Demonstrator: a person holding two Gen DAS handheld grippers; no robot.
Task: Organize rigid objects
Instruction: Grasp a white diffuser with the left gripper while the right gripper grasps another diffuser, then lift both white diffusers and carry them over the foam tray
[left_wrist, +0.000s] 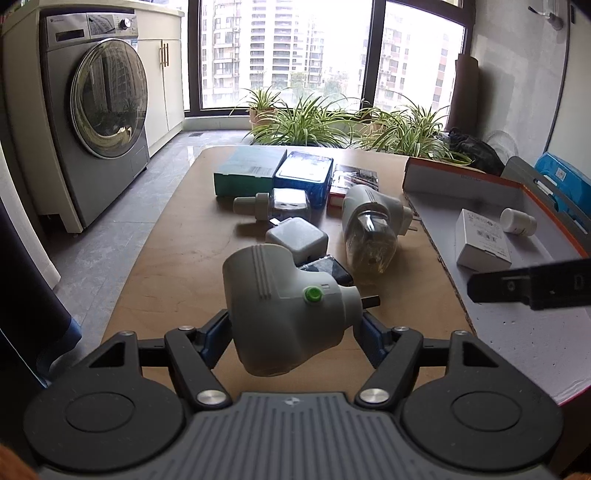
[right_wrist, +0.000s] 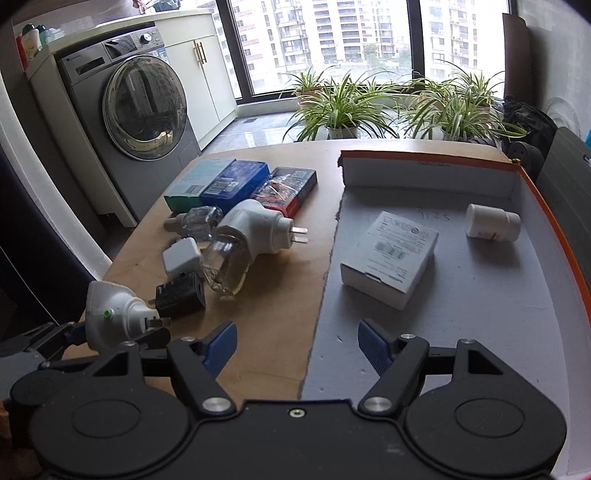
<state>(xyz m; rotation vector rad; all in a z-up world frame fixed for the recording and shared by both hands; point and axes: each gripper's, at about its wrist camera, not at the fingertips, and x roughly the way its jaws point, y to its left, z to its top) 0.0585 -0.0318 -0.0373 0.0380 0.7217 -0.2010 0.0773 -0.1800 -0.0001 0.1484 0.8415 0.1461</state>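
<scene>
My left gripper (left_wrist: 291, 341) is shut on a grey plug-in vaporizer head with a green button (left_wrist: 280, 310), held above the near end of the wooden table (left_wrist: 177, 258). It also shows in the right wrist view (right_wrist: 114, 314). My right gripper (right_wrist: 297, 349) is open and empty over the near left edge of the orange-rimmed tray (right_wrist: 480, 295), which holds a white box (right_wrist: 391, 258) and a white pill bottle (right_wrist: 493, 222). A second vaporizer with a clear bottle (right_wrist: 243, 243), a white charger (right_wrist: 183, 258) and a black adapter (right_wrist: 180, 295) lie on the table.
Teal, blue and red boxes (right_wrist: 240, 184) lie side by side at the table's far end, with a small dropper bottle (right_wrist: 195, 219) in front of them. A washing machine (right_wrist: 140, 122) stands to the left. Potted plants (right_wrist: 388, 107) line the window.
</scene>
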